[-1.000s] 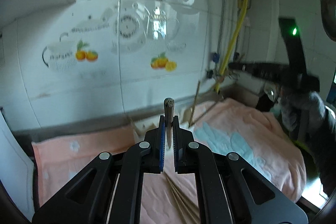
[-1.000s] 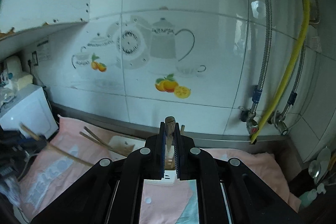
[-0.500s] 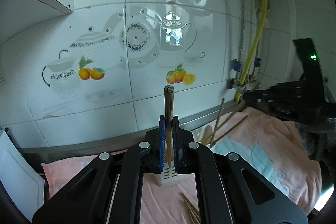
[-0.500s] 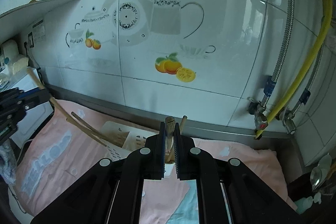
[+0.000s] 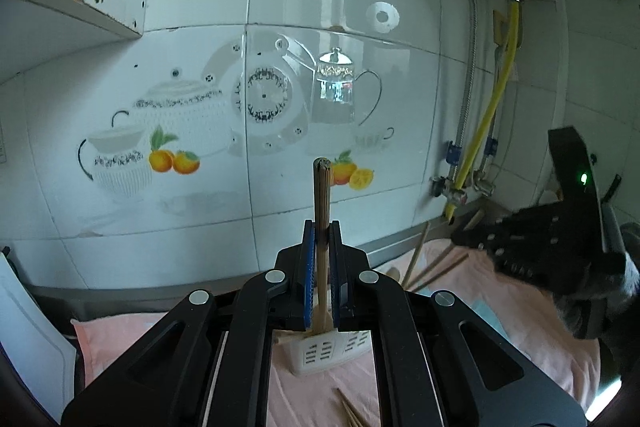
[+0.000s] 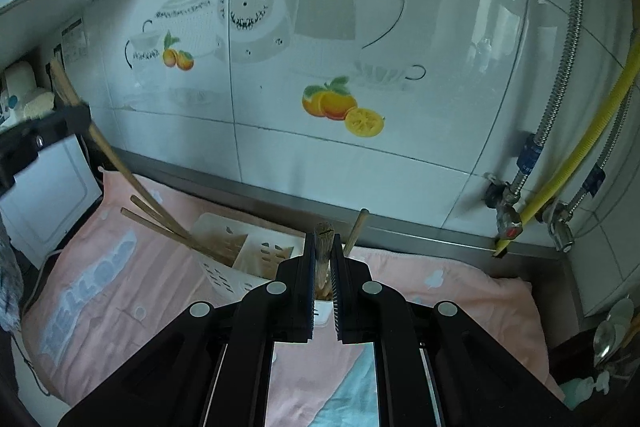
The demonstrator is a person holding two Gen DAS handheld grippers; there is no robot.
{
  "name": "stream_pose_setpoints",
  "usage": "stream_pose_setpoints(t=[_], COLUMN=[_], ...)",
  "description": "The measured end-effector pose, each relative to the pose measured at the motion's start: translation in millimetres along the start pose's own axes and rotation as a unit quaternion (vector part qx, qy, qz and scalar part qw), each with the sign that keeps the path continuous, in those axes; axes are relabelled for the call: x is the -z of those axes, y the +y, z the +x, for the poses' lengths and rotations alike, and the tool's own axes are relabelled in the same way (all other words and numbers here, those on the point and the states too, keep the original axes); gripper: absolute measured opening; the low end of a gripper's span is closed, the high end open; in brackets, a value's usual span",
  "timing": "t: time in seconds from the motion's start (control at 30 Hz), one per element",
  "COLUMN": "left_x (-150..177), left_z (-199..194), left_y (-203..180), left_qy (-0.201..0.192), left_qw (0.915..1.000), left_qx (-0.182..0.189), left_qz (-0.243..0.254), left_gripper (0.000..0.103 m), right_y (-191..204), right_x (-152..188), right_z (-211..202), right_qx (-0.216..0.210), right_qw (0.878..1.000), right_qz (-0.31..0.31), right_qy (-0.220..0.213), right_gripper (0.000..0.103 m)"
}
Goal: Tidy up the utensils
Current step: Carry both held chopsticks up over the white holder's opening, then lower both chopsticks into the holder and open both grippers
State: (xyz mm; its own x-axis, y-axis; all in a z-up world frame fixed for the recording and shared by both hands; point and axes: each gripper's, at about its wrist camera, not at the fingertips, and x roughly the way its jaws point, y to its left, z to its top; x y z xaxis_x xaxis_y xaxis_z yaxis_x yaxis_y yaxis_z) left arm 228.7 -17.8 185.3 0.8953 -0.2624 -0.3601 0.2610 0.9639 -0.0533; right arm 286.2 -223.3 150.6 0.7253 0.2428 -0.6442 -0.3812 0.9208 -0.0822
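My left gripper (image 5: 322, 231) is shut on a bundle of bamboo chopsticks (image 5: 322, 195) that stands upright, its lower end just above a white slotted utensil holder (image 5: 320, 357). In the right wrist view the holder (image 6: 248, 259) sits on the pink towel (image 6: 100, 267), and the left gripper (image 6: 40, 135) shows at the far left with its long chopsticks (image 6: 108, 155) slanting down into the holder. My right gripper (image 6: 323, 243) is shut on a second bundle of chopsticks (image 6: 323, 239) over the holder's near end. It shows as a black shape (image 5: 540, 247) at the right of the left wrist view.
A tiled wall with teapot and orange prints stands close behind. A yellow hose (image 6: 568, 167) and metal taps (image 6: 508, 215) hang at the right. A white appliance (image 6: 44, 195) is at the left and spoons (image 6: 608, 327) at the lower right. Loose chopsticks (image 5: 348, 413) lie on the towel.
The left gripper rose with its chopsticks and the white holder came into view beneath it. The right gripper tipped downward and drew nearer the holder. Both stayed shut.
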Motion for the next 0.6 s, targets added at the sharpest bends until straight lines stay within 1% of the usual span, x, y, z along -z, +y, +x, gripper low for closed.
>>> stream_pose_setpoints(t=[0.1,0.2,0.43,0.47,0.53,0.6], left_x=[-0.9,2.3,18.3,21.7,26.5,31.4], left_z=[8.1,19.6,47.1,51.6,58.2,63.3], left_y=[-0.6,-0.9,7.9,9.6,11.9,13.9], left_qy=[0.001,0.007,0.042,0.049,0.059,0.070], left_qw=[1.0000,0.9999,0.9988,0.9983,0.9976,0.9967], left_qx=[0.000,-0.009,-0.005,-0.003,0.002,0.009], left_qz=[-0.002,-0.002,-0.027,-0.030,-0.035,-0.040], left_gripper=[0.005,0.005,0.005,0.005,0.005,0.006], right_y=[1.6,2.6,0.5,0.2,-1.0,-2.4], right_x=[-0.4,-0.1,2.5,3.2,4.0,5.0], right_z=[8.2,16.4,23.3,22.6,20.1,16.6], right_qx=[0.000,0.002,0.002,0.004,0.005,0.004], right_qw=[1.000,1.000,1.000,1.000,1.000,1.000], right_qz=[0.001,0.001,0.009,0.009,0.012,0.017], right_qy=[0.009,0.016,0.014,0.011,0.005,-0.001], right_gripper=[0.007,0.007,0.007,0.008,0.015,0.017])
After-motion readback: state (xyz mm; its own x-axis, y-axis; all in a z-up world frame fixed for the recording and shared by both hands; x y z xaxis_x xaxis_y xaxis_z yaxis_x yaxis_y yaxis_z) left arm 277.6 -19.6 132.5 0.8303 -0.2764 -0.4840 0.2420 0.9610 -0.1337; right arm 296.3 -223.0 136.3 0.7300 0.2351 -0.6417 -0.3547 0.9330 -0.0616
